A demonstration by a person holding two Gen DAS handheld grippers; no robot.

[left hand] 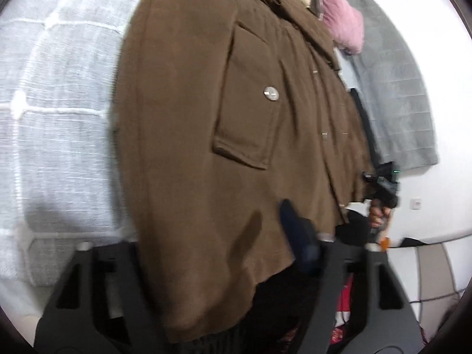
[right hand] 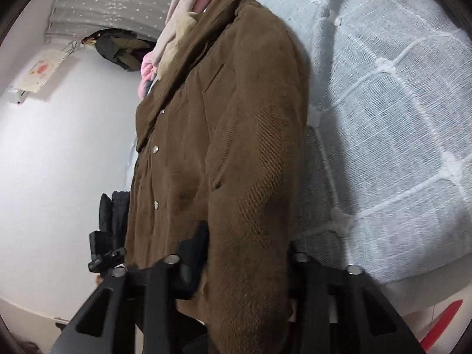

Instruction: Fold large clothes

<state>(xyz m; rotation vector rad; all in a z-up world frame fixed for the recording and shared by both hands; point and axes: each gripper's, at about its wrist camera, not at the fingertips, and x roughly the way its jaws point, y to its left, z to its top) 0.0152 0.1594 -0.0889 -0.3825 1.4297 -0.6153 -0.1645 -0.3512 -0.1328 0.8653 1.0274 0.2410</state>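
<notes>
A large brown corduroy jacket (left hand: 206,135) with a chest pocket and metal snap buttons lies spread on a pale grey quilted bed cover (left hand: 53,118). My left gripper (left hand: 224,253) is shut on the jacket's bottom hem, one dark fingertip (left hand: 298,233) showing on top of the cloth. In the right wrist view the same jacket (right hand: 224,147) fills the middle, and my right gripper (right hand: 247,253) is shut on its hem near the sleeve, a dark fingertip (right hand: 194,247) pressing the fabric. The other hand-held gripper (left hand: 380,188) shows at the jacket's far hem corner.
Pink (left hand: 342,20), beige and grey (left hand: 392,94) clothes are piled beyond the collar. A dark garment (right hand: 118,47) hangs on the white wall. Dark folded clothes (right hand: 113,212) lie beside the jacket. The bed cover (right hand: 383,118) spreads to the right.
</notes>
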